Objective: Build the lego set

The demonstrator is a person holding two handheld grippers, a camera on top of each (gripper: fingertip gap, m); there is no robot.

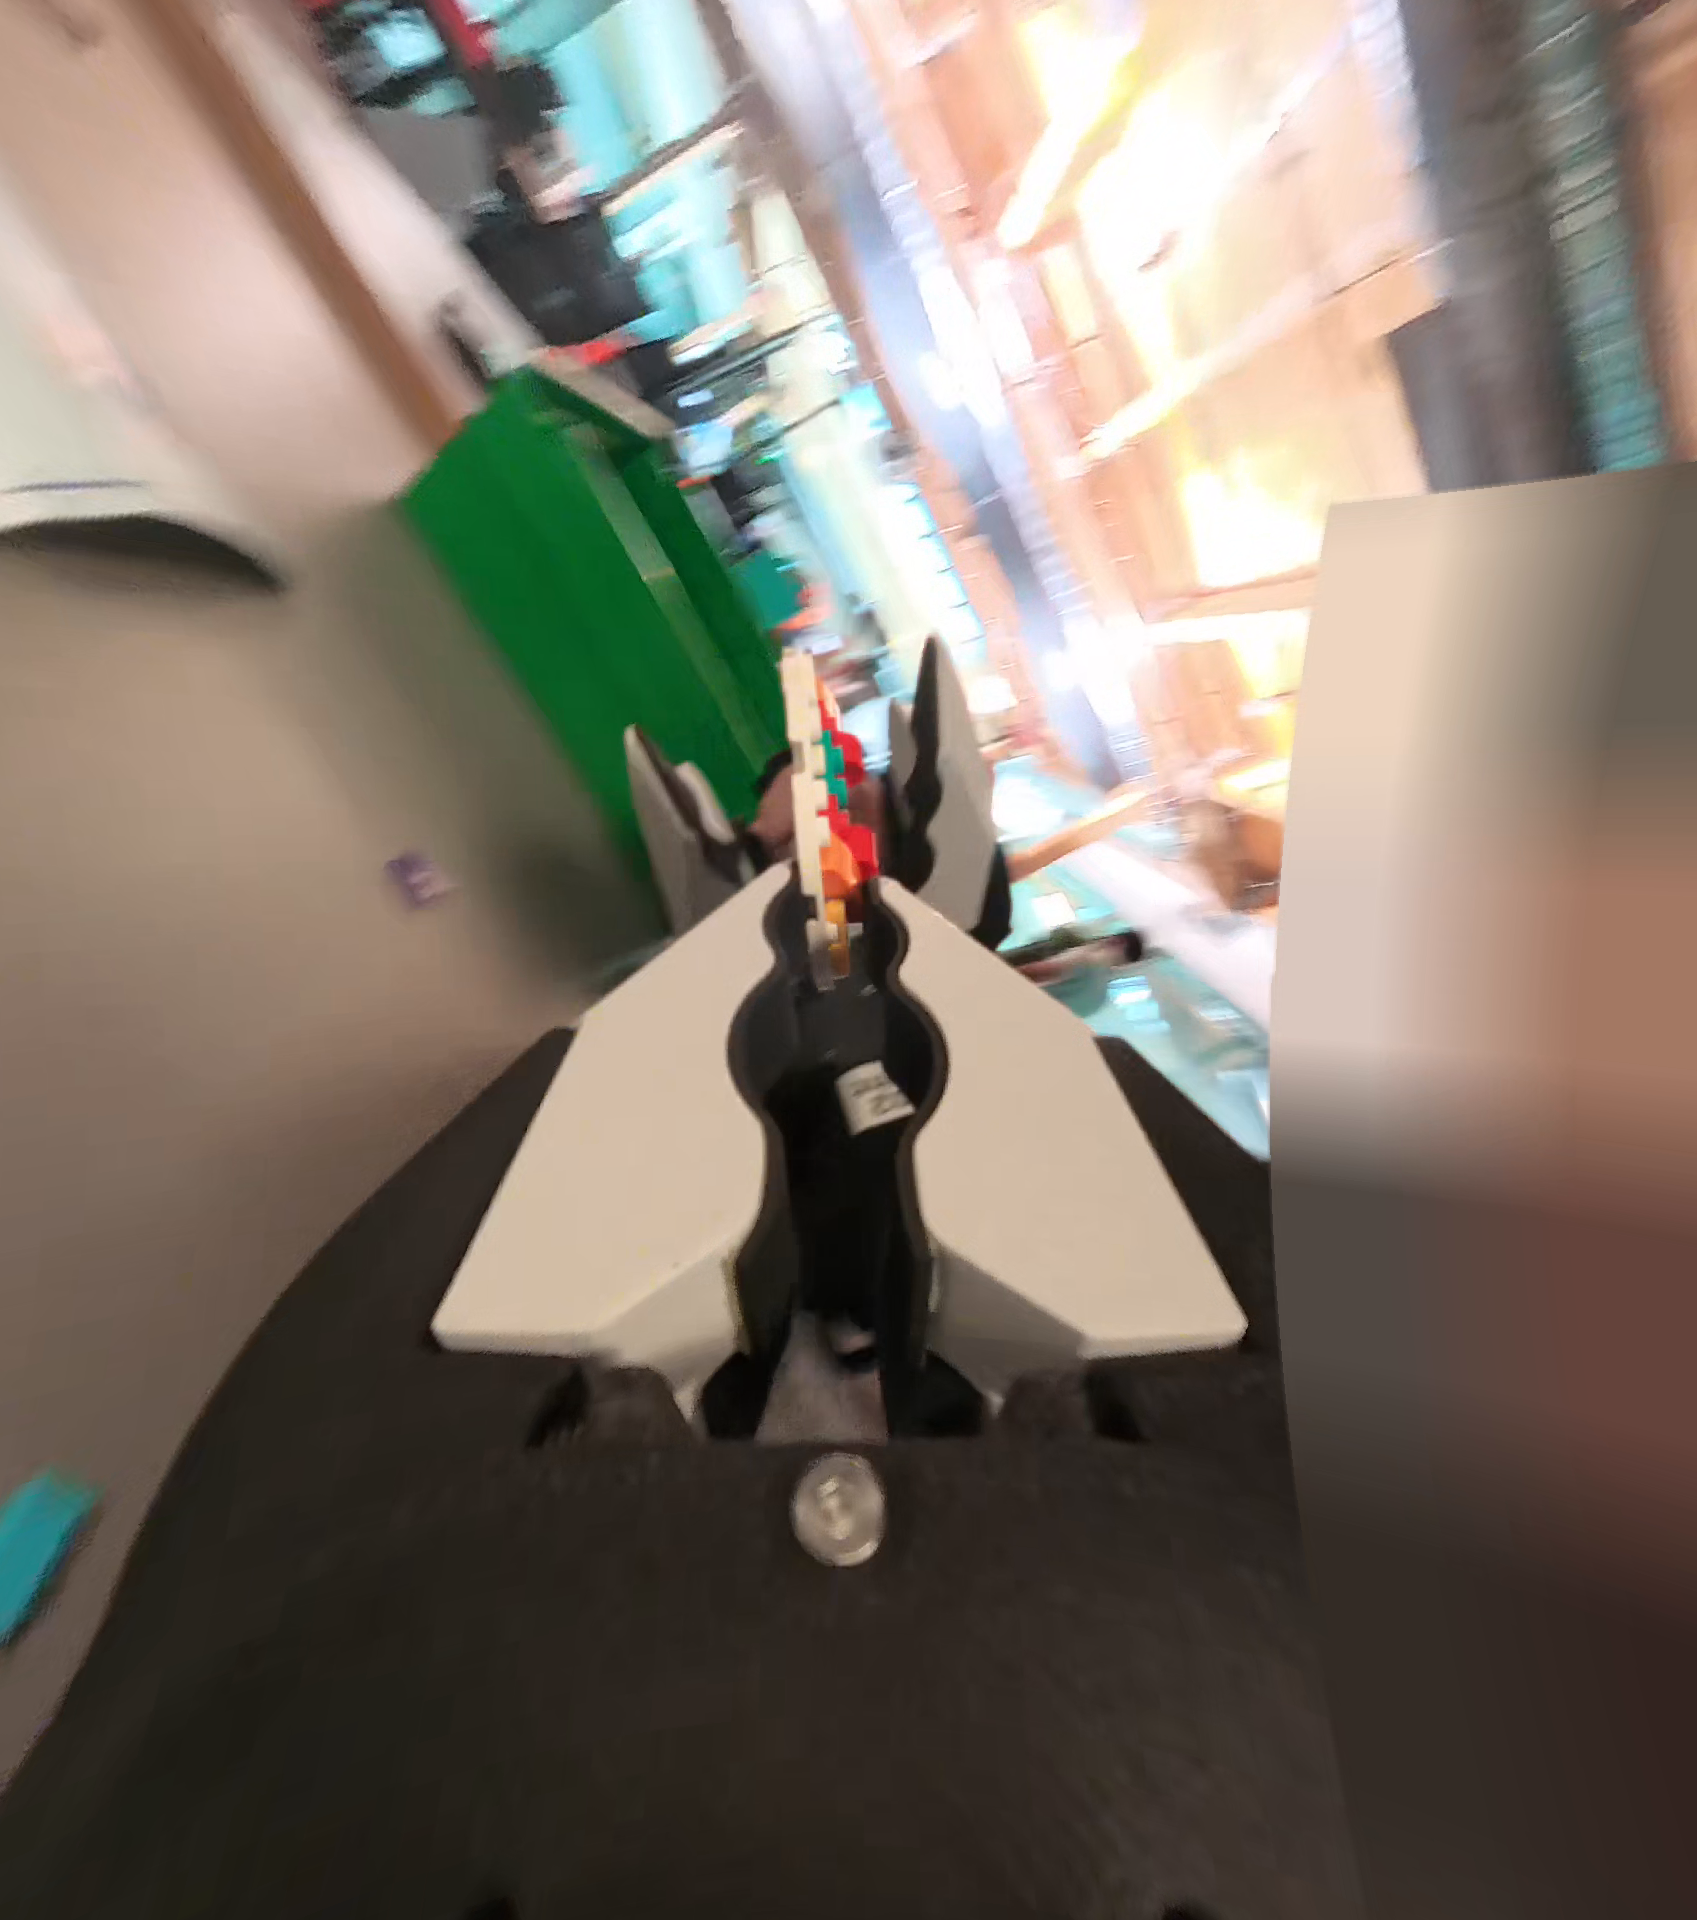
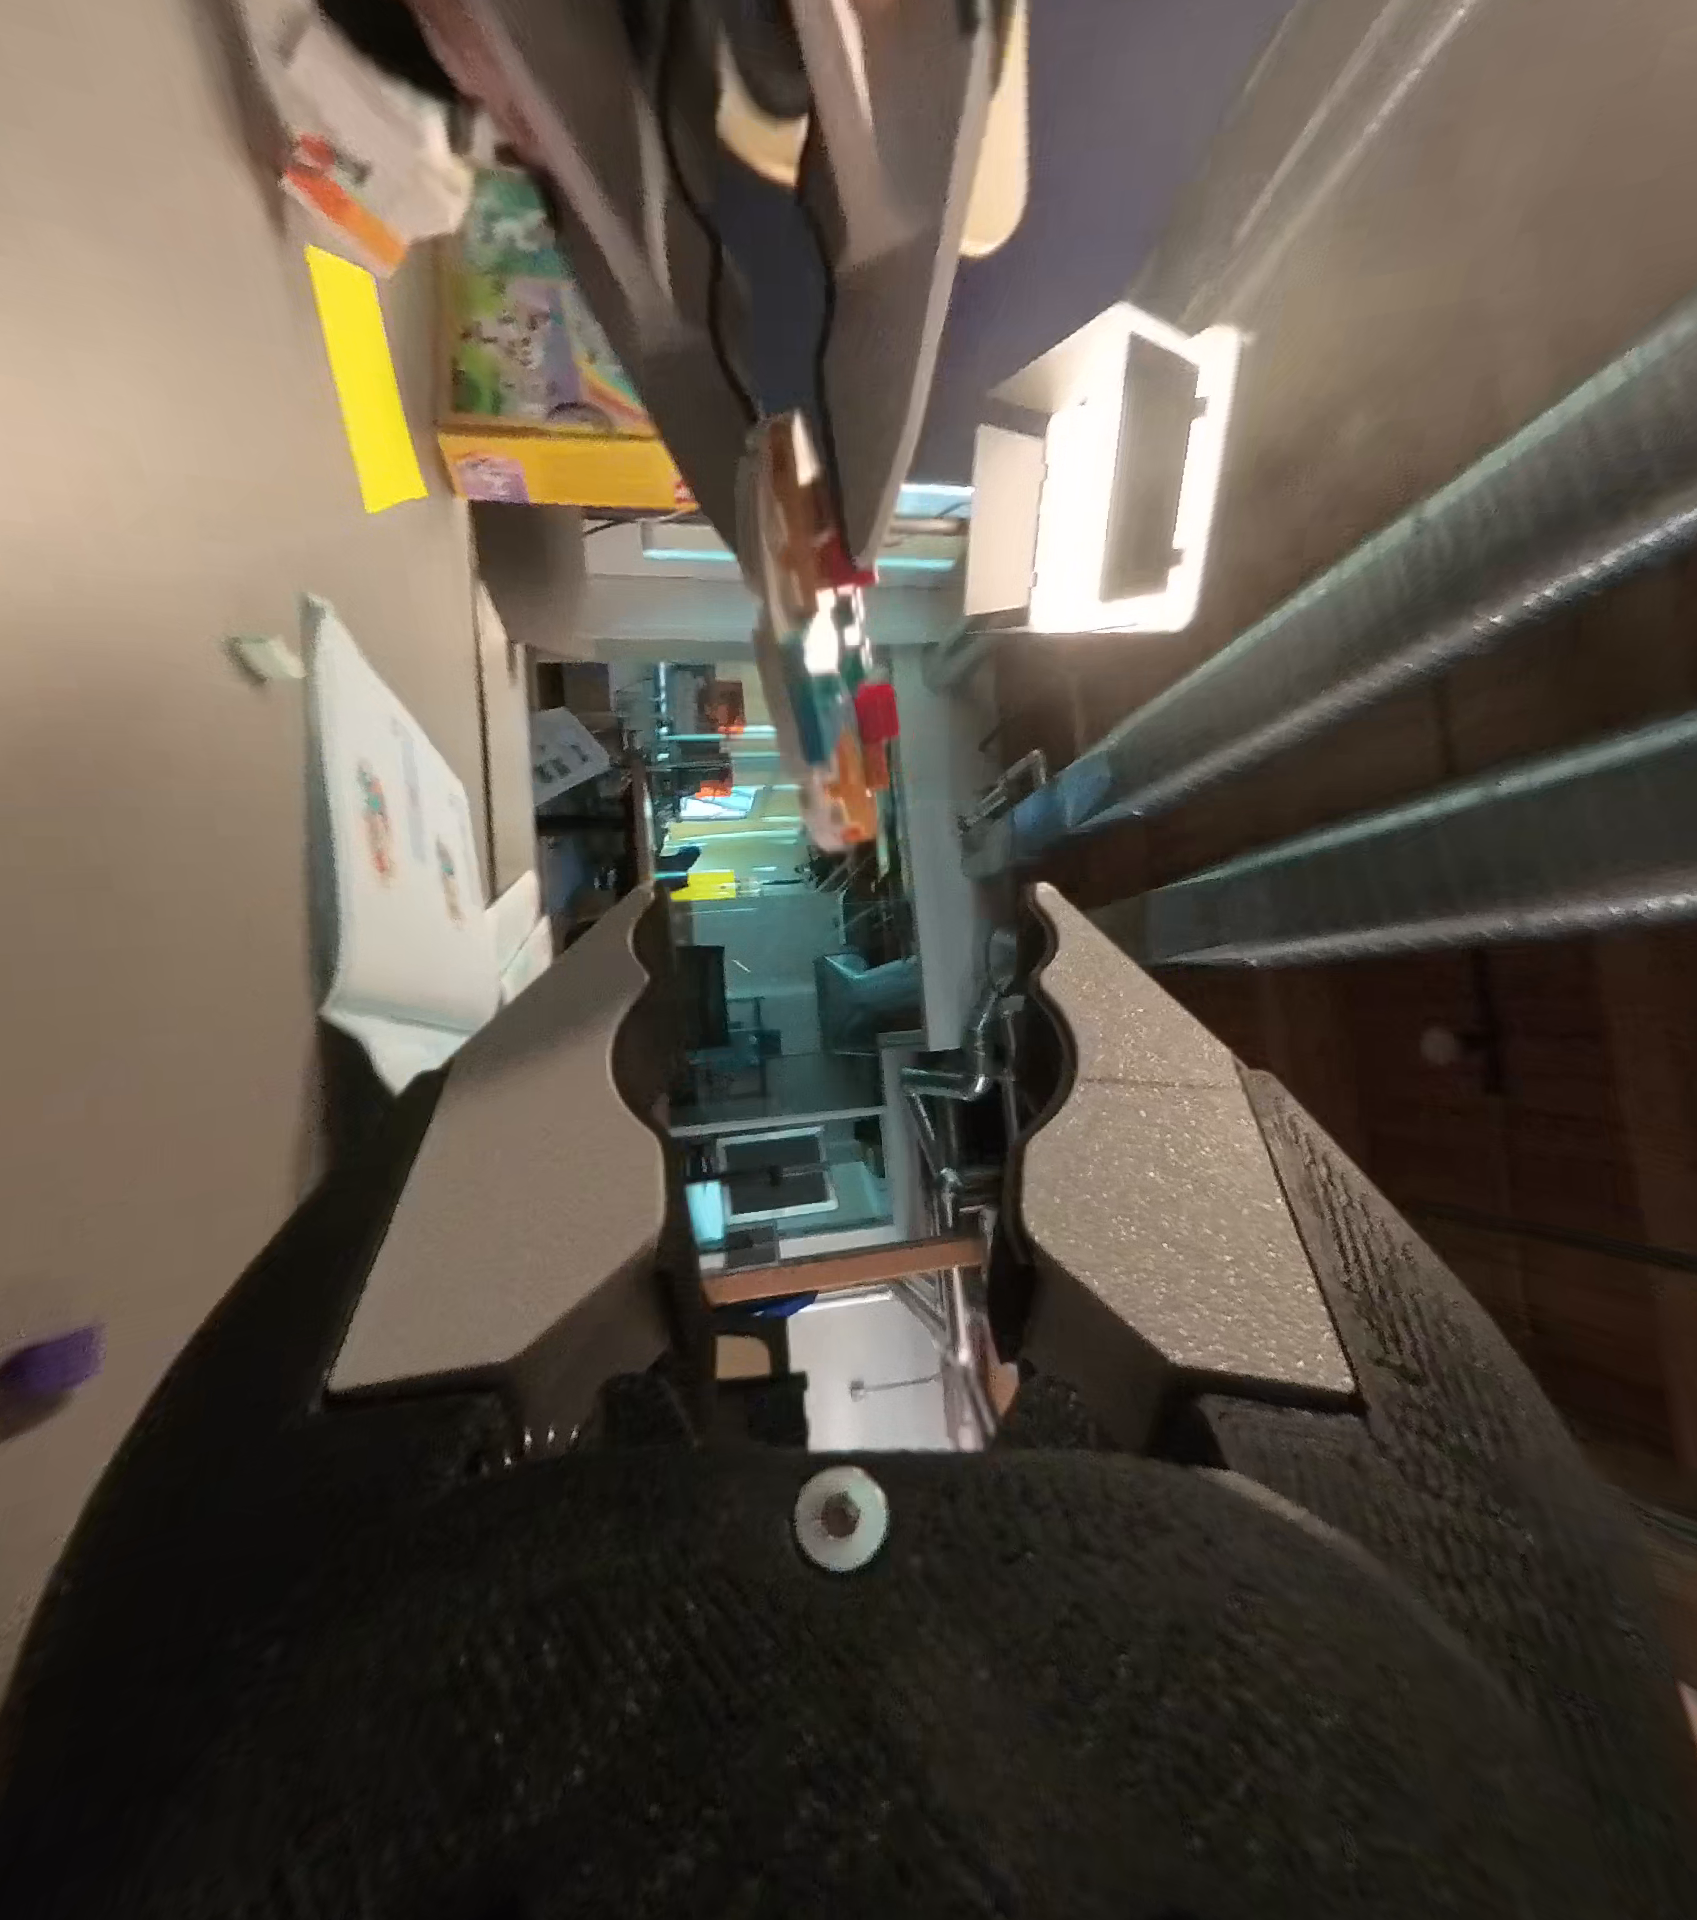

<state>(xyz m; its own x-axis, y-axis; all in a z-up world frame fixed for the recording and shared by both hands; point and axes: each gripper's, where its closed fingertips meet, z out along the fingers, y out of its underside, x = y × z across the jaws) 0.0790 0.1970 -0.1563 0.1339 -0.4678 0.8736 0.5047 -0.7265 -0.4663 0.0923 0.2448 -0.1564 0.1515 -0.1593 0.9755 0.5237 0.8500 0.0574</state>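
My left gripper point(image 1: 833, 906) is shut on the edge of a small lego assembly point(image 1: 821, 800), a white plate with red, orange and teal bricks, and holds it up in the air. The assembly point(image 2: 828, 686) also shows in the right wrist view, hanging from the left gripper's tip point(image 2: 802, 468). My right gripper point(image 2: 846, 909) is open and empty, a little short of the assembly. In the left wrist view its fingers point(image 1: 950, 790) stand spread on either side of the assembly.
Both views are tilted, with the beige table point(image 2: 96, 727) on the left. On it lie an instruction booklet point(image 2: 397, 831), a yellow sheet point(image 2: 361, 384), a lego box point(image 2: 532, 343), a purple brick point(image 2: 49, 1371), a teal brick point(image 1: 2, 1558) and a green box point(image 1: 563, 582).
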